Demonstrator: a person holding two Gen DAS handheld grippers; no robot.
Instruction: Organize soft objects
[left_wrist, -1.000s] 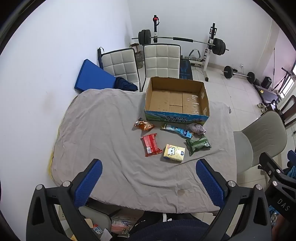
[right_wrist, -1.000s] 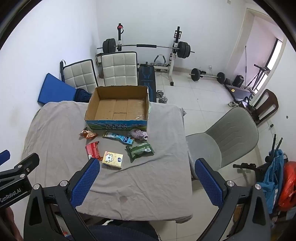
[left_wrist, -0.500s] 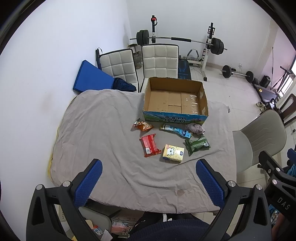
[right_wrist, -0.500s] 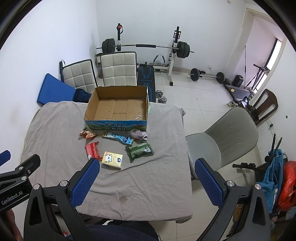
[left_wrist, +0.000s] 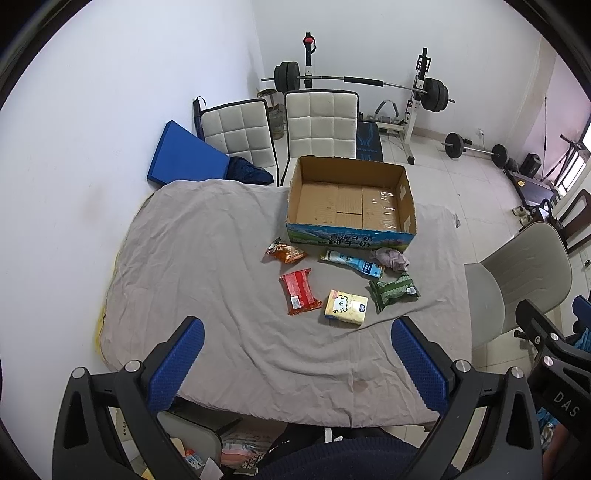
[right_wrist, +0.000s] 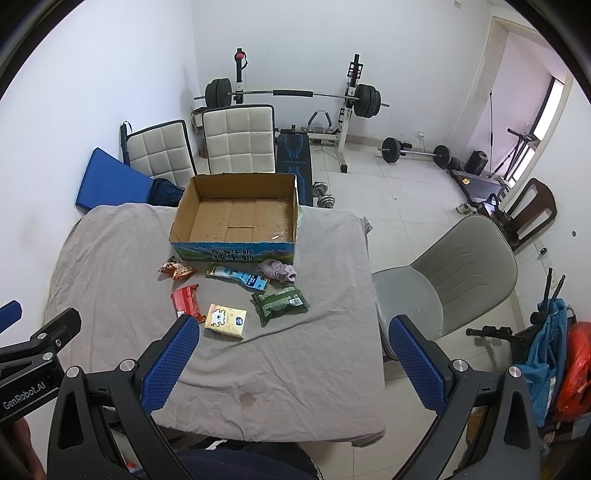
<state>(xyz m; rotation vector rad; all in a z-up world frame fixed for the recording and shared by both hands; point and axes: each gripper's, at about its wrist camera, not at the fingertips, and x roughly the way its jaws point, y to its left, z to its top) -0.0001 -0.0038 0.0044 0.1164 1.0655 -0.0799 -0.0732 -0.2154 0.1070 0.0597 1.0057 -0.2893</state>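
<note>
The left tool (left_wrist: 297, 360) and the right tool (right_wrist: 293, 358) are both spread wide and hold nothing, low in each frame. Above them, near the frame centre, the soft things lie on the grey-covered surface (left_wrist: 207, 258). The red packet (left_wrist: 299, 291) has its long axis almost vertical in the picture. The milk pouch (left_wrist: 351, 261) runs left to right below the cardboard box (left_wrist: 351, 236).

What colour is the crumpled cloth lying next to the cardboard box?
The cloth is pale pink with a purplish tinge, clearest in the right wrist view.
</note>
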